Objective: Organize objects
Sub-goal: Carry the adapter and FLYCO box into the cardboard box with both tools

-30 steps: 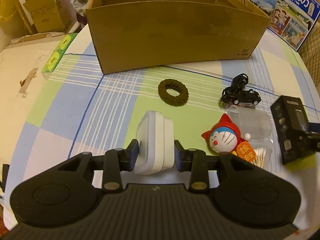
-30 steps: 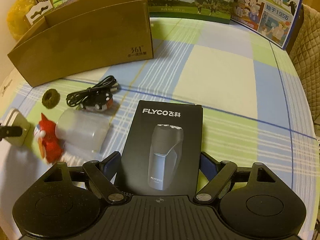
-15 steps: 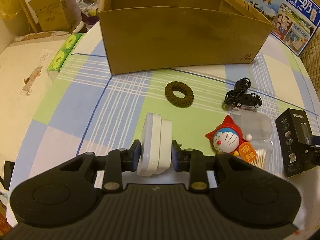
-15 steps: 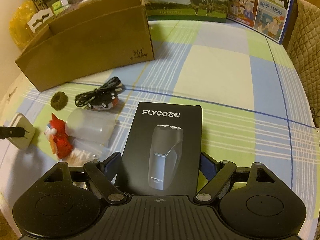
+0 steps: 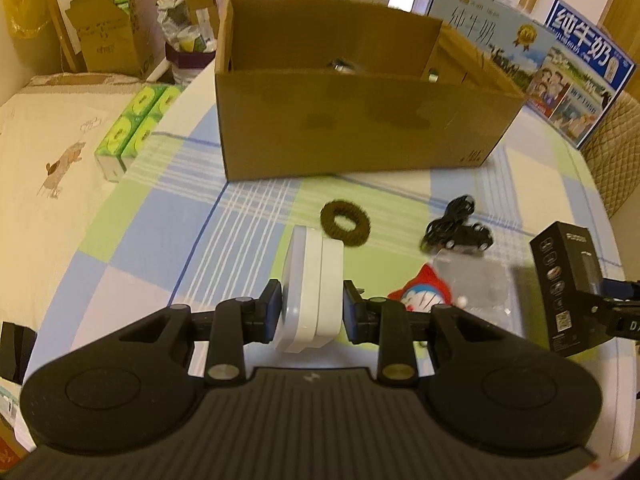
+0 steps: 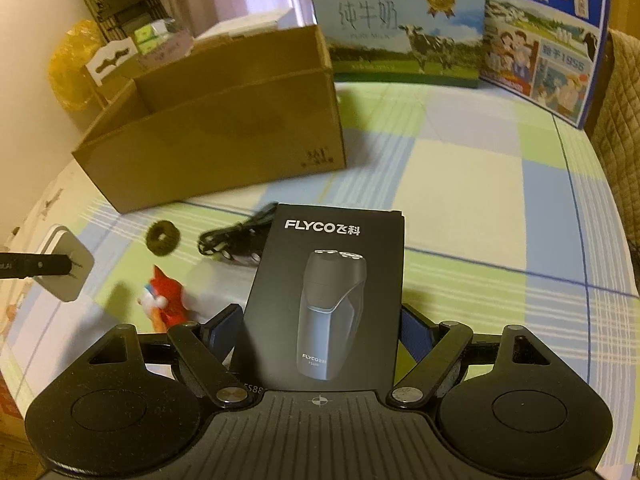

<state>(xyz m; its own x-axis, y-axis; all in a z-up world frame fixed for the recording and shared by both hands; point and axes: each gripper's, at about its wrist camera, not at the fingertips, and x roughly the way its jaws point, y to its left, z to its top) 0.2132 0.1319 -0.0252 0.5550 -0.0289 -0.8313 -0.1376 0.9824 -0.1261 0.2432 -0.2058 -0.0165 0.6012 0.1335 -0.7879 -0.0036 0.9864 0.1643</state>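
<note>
My left gripper (image 5: pixel 312 312) is shut on a white plug adapter (image 5: pixel 312 280) and holds it above the checked tablecloth; the adapter also shows in the right wrist view (image 6: pixel 66 264). My right gripper (image 6: pixel 320 332) is shut on a black FLYCO shaver box (image 6: pixel 328 296), lifted off the table; the box shows at the right of the left wrist view (image 5: pixel 568 280). An open cardboard box (image 5: pixel 360 128) stands ahead, also in the right wrist view (image 6: pixel 224 144).
On the cloth lie a brown hair tie (image 5: pixel 345 229), a black toy car with a cable (image 5: pixel 460 234), a red Doraemon figure (image 5: pixel 424 292) and a clear plastic case (image 5: pixel 476 280). Milk cartons (image 6: pixel 404 28) stand behind. Green tissue packs (image 5: pixel 132 128) sit left.
Both grippers have risen with their loads and tilted toward the cardboard box, whose inside now shows. The objects on the cloth have not moved.
</note>
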